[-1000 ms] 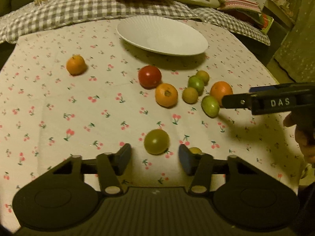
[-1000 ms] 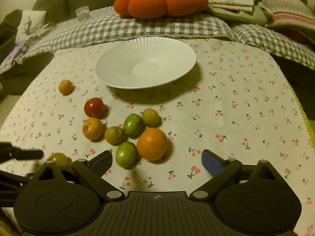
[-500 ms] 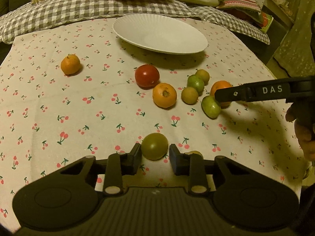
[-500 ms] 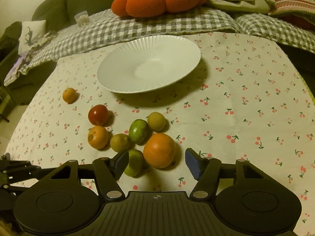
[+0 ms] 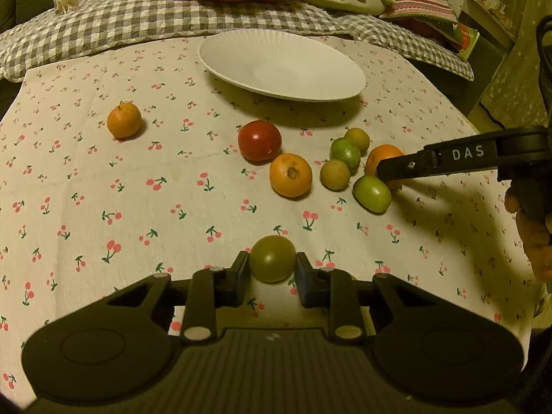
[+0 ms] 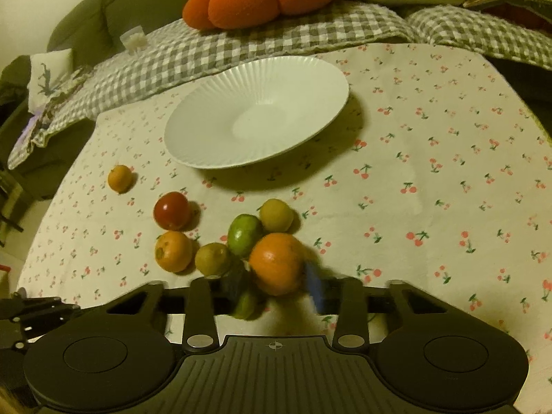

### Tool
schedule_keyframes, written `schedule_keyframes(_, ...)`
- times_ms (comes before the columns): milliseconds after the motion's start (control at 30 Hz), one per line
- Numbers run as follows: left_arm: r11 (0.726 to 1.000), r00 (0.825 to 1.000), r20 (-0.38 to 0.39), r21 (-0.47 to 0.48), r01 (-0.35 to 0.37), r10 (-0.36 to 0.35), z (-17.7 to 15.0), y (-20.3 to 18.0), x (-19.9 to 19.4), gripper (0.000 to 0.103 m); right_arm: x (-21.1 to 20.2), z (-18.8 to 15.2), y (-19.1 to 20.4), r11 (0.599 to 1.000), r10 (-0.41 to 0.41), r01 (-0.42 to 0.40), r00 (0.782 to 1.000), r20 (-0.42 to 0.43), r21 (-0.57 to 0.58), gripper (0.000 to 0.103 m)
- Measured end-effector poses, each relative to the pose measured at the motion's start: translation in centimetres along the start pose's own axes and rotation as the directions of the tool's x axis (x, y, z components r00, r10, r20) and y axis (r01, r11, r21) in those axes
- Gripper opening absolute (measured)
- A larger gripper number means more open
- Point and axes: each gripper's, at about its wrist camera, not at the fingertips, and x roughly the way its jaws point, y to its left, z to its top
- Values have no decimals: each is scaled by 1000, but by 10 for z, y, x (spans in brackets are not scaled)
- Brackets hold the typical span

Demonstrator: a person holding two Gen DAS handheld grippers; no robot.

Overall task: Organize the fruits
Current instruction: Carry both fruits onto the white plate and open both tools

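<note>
Left tongs [image 5: 272,270] have clamped the green tomato [image 5: 272,258]; right tongs [image 6: 276,288] are closing around the orange [image 6: 276,263].

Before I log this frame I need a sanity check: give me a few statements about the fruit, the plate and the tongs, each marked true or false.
1. The white plate holds two fruits. False: nothing lies on it.
2. The left tongs are shut on an olive-green tomato. True.
3. The red tomato sits alone beside the plate's far rim. False: it lies in front of the plate, next to an orange tomato.
4. The large orange lies between the closing right tongs. True.
</note>
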Motion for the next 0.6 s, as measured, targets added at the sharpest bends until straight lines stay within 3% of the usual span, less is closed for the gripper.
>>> schedule_keyframes(600, 1000, 996, 84, 12, -4, 3, 43, -16, -5, 26, -18, 19, 8, 1000, 8, -7, 998, 59, -15, 33)
